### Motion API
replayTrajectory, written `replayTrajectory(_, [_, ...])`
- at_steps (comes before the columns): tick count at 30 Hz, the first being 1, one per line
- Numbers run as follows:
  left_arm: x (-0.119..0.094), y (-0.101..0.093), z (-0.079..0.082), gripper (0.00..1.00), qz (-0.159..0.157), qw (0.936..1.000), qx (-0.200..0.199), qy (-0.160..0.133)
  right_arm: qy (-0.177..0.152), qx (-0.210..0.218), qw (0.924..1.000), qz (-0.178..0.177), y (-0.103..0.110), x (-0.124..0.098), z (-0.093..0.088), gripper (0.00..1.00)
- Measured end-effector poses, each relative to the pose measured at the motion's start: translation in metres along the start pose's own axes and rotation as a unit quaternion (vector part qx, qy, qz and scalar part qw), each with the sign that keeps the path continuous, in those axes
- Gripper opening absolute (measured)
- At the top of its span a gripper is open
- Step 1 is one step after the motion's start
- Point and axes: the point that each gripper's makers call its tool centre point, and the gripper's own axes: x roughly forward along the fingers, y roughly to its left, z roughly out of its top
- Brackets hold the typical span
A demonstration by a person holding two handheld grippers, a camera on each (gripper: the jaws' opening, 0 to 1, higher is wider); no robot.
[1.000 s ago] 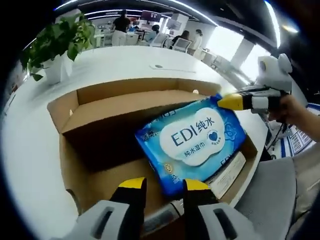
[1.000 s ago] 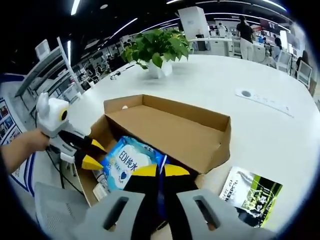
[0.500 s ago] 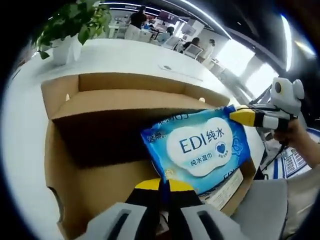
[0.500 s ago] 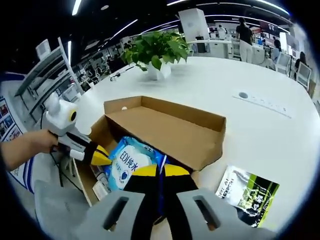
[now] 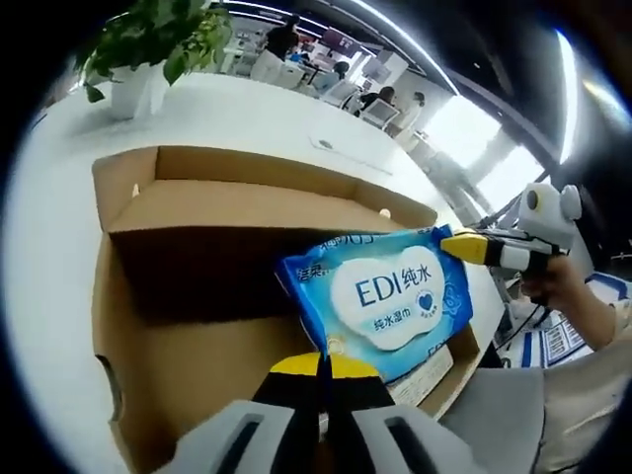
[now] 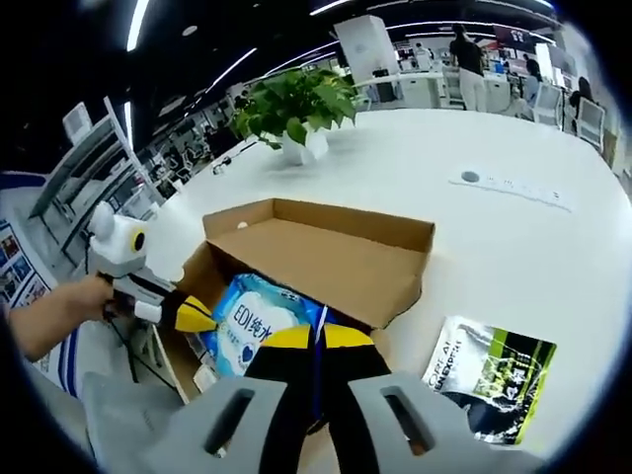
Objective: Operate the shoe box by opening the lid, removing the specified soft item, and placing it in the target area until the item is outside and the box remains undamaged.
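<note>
Step in hand: extraction. Lid is already open, wipes pack is held up over the shoe box, not yet clear of it.

Left gripper: jaws pinched nearly together on the pack's lower edge at 6 o'clock in the left gripper view. Right gripper: jaws likewise closed down on the pack's edge, thin blue film visible between the yellow tips. In the left gripper view the right gripper comes in at 3 o'clock with its tip at the pack's far corner; in the right gripper view the left gripper sits at 9 o'clock, tip touching the pack. So it's a two-point hold on opposite ends.

Pack: blue soft pouch, white label, tilted with the label face up, hanging above the box's open interior near its 4 o'clock end in the left gripper view. Some white paper lies in the box under it. Opened lid stands behind.

Also on the white tabletop: a green-and-black packet just beside the box at 4 o'clock in the right gripper view, potted plant well apart at 12 o'clock.

Next, my read: lift the pack over the box wall, both ends together so the pouch doesn't sag and snag the cardboard, then set it down on bare tabletop beside the box. Target area isn't marked, can't tell where exactly.
</note>
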Motion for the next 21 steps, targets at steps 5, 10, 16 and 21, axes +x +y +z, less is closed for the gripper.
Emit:
replayTrajectory(5, [-0.004,-0.008,0.004,0.0,-0.004,1.0,0.006,-0.004,-0.006,0.013,0.9999,0.004,-0.001,-0.006,0.001,0.0])
replayTrajectory(10, [-0.01,-0.016,0.01,0.0,-0.015,0.9998,-0.003,-0.011,-0.013,0.027,0.9995,0.006,-0.004,-0.014,0.004,0.0])
replayTrajectory(16, [-0.016,-0.031,0.017,0.0,-0.028,0.9995,0.001,-0.016,-0.023,0.047,0.9986,0.009,-0.01,-0.024,0.009,0.0])
replayTrajectory(21, [-0.018,-0.043,0.024,0.0,-0.035,0.9992,0.006,-0.02,-0.027,0.055,0.9981,0.007,-0.015,-0.031,0.011,0.0])
